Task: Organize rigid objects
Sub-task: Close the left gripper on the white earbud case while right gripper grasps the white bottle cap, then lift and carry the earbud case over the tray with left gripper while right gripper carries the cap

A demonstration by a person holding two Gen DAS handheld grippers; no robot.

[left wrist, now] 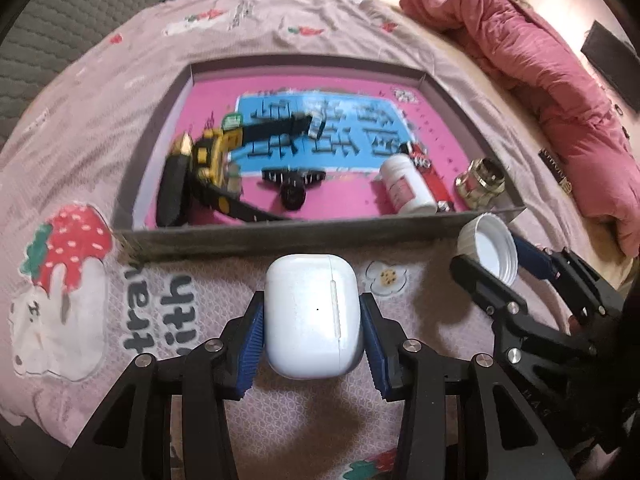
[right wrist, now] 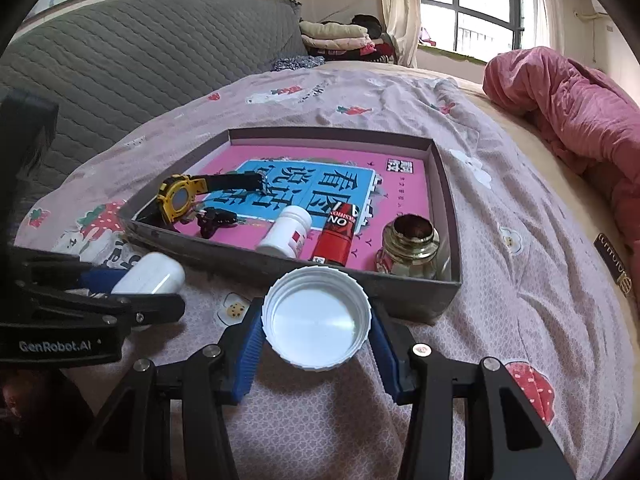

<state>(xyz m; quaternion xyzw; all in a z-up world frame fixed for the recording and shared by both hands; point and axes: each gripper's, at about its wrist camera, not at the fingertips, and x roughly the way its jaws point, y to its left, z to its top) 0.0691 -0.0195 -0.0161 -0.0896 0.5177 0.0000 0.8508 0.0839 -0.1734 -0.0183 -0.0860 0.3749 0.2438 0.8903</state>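
Note:
My left gripper [left wrist: 313,336] is shut on a white earbud case [left wrist: 312,312], held above the bedsheet just in front of the shallow box [left wrist: 280,236]. My right gripper [right wrist: 316,332] is shut on a white bottle cap [right wrist: 316,316], open side up, near the box's front wall [right wrist: 360,284]. The cap also shows in the left wrist view [left wrist: 490,248], and the case in the right wrist view [right wrist: 150,274]. The box holds a yellow watch [right wrist: 180,198], a white pill bottle [right wrist: 286,232], a red tube [right wrist: 336,236], a brass fitting [right wrist: 412,246] and a black clip [right wrist: 214,220].
The box lies on a pink patterned bedsheet [right wrist: 500,300]. A red quilt [right wrist: 580,120] is bunched at the right. A grey padded headboard [right wrist: 140,64] stands at the left. Folded clothes [right wrist: 340,36] sit by the window.

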